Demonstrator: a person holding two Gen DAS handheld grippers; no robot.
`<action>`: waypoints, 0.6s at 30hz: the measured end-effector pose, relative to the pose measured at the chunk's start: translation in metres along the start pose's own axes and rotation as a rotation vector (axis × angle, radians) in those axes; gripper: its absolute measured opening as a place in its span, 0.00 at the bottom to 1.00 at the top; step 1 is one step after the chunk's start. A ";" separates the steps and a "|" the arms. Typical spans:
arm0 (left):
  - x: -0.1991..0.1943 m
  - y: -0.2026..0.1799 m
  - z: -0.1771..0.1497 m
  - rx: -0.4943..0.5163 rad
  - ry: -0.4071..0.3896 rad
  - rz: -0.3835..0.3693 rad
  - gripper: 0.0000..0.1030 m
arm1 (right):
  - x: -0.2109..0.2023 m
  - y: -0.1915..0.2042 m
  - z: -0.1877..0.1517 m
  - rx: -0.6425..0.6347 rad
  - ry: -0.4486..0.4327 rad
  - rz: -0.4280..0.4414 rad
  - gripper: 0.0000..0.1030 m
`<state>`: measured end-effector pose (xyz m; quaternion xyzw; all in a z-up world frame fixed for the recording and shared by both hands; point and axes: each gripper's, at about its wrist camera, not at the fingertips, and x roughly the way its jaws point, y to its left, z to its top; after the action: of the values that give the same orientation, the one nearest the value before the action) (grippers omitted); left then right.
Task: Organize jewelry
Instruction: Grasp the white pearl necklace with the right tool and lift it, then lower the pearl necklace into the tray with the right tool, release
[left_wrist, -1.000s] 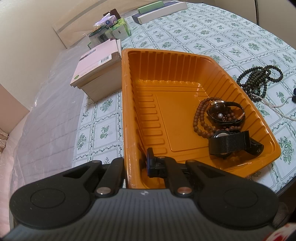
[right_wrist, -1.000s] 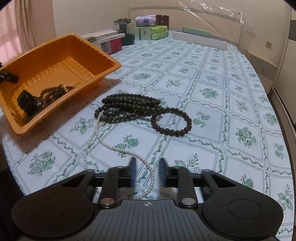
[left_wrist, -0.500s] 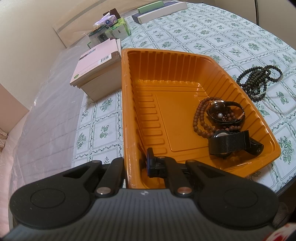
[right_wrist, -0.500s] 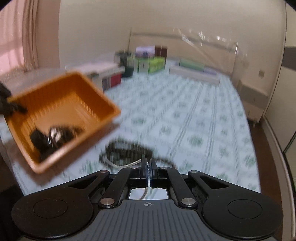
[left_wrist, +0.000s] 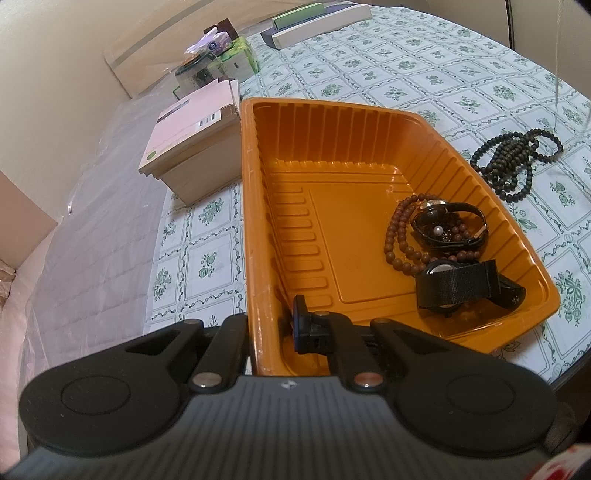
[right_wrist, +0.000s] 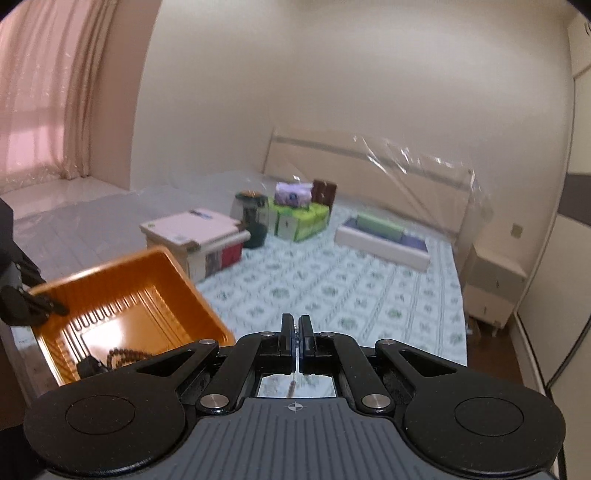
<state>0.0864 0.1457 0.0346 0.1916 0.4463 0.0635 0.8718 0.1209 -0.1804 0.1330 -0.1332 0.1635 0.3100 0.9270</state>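
An orange plastic tray (left_wrist: 332, 122) sits on the patterned tablecloth. My left gripper (left_wrist: 271, 325) is shut on its near-left wall. Inside lie a brown bead bracelet (left_wrist: 397, 236), a black watch with a pearl (left_wrist: 448, 225) and a black strap watch (left_wrist: 458, 284). A dark bead necklace (left_wrist: 513, 166) lies on the cloth right of the tray. My right gripper (right_wrist: 297, 343) is shut on the white pearl necklace (right_wrist: 292, 386), lifted high above the table; a thin strand hangs at the right edge of the left wrist view (left_wrist: 557, 74). The tray (right_wrist: 122, 284) is at lower left.
A pink-lidded box (left_wrist: 192, 136) stands left of the tray. Green tissue packs (right_wrist: 299, 218), a dark jar (right_wrist: 251, 214) and a long white box (right_wrist: 384, 240) sit at the far end. A plastic-wrapped headboard (right_wrist: 369, 166) lies behind.
My right gripper closed on the pearl necklace and rose high, tilting up toward the room. The pearls left the cloth. My left gripper and the tray have not moved.
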 end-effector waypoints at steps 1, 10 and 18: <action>0.000 0.000 0.000 0.001 0.000 0.000 0.05 | -0.001 0.001 0.005 -0.005 -0.009 0.005 0.01; 0.000 0.000 0.000 0.003 -0.003 -0.001 0.05 | 0.014 0.027 0.043 -0.046 -0.056 0.122 0.01; 0.000 -0.001 0.000 0.002 -0.005 -0.005 0.05 | 0.046 0.074 0.075 -0.087 -0.085 0.262 0.01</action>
<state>0.0868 0.1451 0.0340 0.1916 0.4448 0.0603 0.8728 0.1266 -0.0730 0.1725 -0.1375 0.1267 0.4404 0.8781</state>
